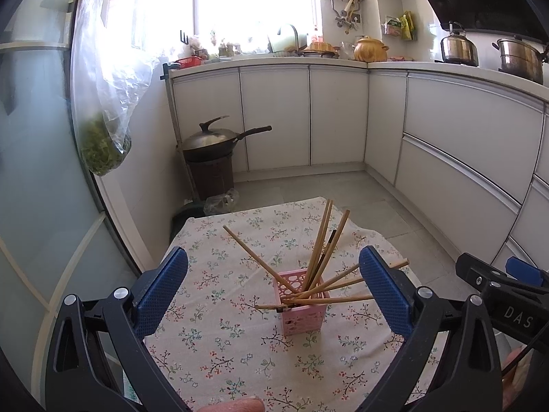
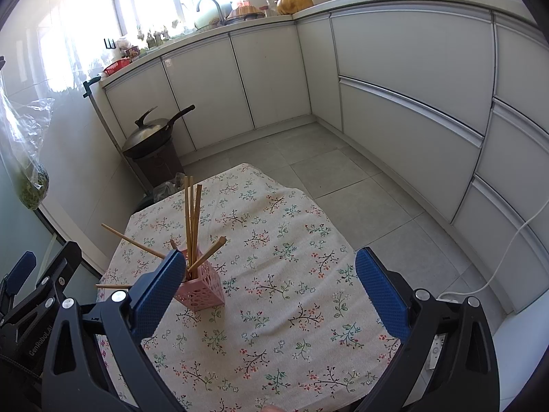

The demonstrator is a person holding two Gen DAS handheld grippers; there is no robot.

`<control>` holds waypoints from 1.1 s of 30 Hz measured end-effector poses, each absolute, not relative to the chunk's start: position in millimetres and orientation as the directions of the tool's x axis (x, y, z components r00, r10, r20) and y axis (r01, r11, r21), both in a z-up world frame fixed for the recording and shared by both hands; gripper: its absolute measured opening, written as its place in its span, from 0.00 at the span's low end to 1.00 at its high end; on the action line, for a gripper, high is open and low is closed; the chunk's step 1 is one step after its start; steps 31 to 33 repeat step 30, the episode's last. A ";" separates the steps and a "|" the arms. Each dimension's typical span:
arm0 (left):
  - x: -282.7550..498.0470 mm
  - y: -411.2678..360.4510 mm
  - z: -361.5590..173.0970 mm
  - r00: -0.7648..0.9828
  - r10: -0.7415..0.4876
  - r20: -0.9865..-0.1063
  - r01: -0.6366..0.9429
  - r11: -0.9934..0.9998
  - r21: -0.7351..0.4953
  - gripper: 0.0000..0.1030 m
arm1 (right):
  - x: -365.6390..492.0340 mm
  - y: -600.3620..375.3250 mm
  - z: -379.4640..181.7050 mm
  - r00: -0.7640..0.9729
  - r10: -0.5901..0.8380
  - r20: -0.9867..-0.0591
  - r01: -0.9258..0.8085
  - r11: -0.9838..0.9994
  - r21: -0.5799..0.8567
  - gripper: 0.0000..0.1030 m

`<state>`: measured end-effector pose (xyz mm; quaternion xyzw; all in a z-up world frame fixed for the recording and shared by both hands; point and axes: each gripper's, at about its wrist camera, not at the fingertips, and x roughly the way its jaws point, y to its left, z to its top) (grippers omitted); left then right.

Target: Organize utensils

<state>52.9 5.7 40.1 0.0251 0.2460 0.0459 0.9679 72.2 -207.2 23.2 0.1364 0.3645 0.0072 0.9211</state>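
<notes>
One pink perforated holder (image 1: 302, 309), upright on the floral tablecloth (image 1: 223, 360), stocked with wooden chopsticks (image 1: 322, 240) splayed in several directions; exact count unclear where the sticks cross. Left gripper (image 1: 272, 295): jaws wide apart, empty, holder seen between them. Right gripper (image 2: 271, 295): jaws wide apart, empty; its left pad (image 2: 158, 295) hides part of the holder. Table edges hidden under the cloth.
</notes>
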 end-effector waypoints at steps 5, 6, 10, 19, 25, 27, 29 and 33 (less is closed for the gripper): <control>54.4 5.7 39.3 0.871 0.114 -0.477 -0.086 0.993 0.080 0.93 | 72.0 -207.4 22.7 0.733 0.113 -0.671 0.087 0.962 0.257 0.94; 54.7 6.2 39.5 0.870 0.114 -0.479 -0.087 0.993 0.078 0.93 | 72.0 -206.8 22.3 0.733 0.112 -0.671 0.088 0.962 0.257 0.94; 54.8 9.4 41.0 0.869 0.112 -0.482 -0.095 0.994 0.060 0.93 | 71.7 -207.0 21.9 0.733 0.114 -0.671 0.087 0.962 0.258 0.94; 47.8 2.1 46.0 0.898 0.110 -0.425 -0.081 0.993 0.086 0.89 | 71.7 -206.7 21.7 0.732 0.114 -0.672 0.088 0.962 0.258 0.94; 50.7 -0.8 44.7 0.887 0.098 -0.450 -0.067 0.994 0.084 0.92 | 71.2 -206.5 21.9 0.734 0.110 -0.670 0.088 0.963 0.255 0.94; 50.5 -0.8 43.8 0.884 0.110 -0.454 -0.080 0.993 0.083 0.93 | 70.9 -205.5 21.6 0.735 0.110 -0.669 0.088 0.963 0.255 0.94; 50.3 -0.8 43.9 0.884 0.110 -0.454 -0.081 0.993 0.084 0.93 | 71.0 -205.3 21.6 0.733 0.110 -0.671 0.089 0.963 0.256 0.94; 50.2 -0.7 43.8 0.885 0.111 -0.453 -0.082 0.993 0.082 0.93 | 70.9 -205.2 21.6 0.733 0.111 -0.671 0.090 0.962 0.257 0.94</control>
